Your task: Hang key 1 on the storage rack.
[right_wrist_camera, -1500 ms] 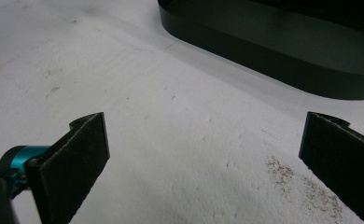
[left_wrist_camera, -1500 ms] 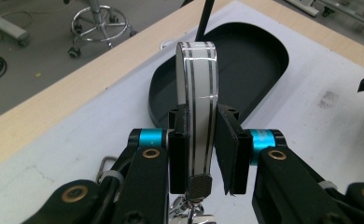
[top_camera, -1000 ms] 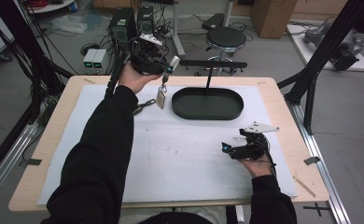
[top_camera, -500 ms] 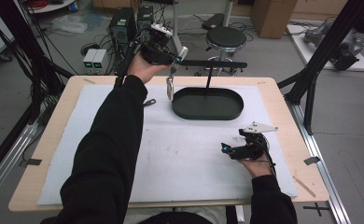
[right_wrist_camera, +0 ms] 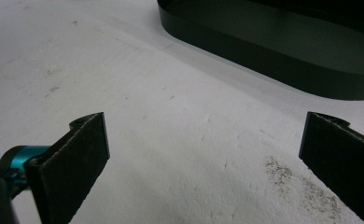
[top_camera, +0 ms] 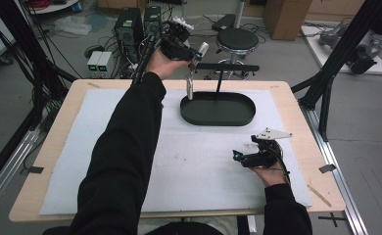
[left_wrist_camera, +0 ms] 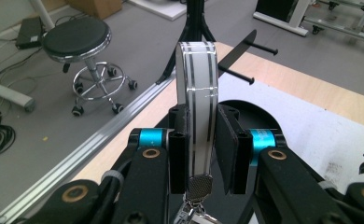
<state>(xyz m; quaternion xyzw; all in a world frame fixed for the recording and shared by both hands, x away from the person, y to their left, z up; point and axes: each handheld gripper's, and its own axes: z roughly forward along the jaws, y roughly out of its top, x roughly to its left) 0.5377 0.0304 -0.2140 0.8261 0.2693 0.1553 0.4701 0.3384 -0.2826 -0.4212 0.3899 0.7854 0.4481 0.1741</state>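
Above the far left end of the black tray (top_camera: 218,110), the left hand-held gripper (top_camera: 193,58) has risen farther, pinching a striped strap (left_wrist_camera: 196,109) toward the rack's pegs (left_wrist_camera: 236,73), while the right hand-held gripper (top_camera: 242,156) rests spread on the tabletop (top_camera: 81,132).

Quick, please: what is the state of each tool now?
Left tool: closed on the grey striped strap with metal clasp.
Right tool: open, holding nothing.

Grey strap (left_wrist_camera: 198,102) with thin dark stripes; black oval tray (top_camera: 218,117); white mat (top_camera: 199,161) on light wood table (top_camera: 61,147); black sleeves (top_camera: 120,161)
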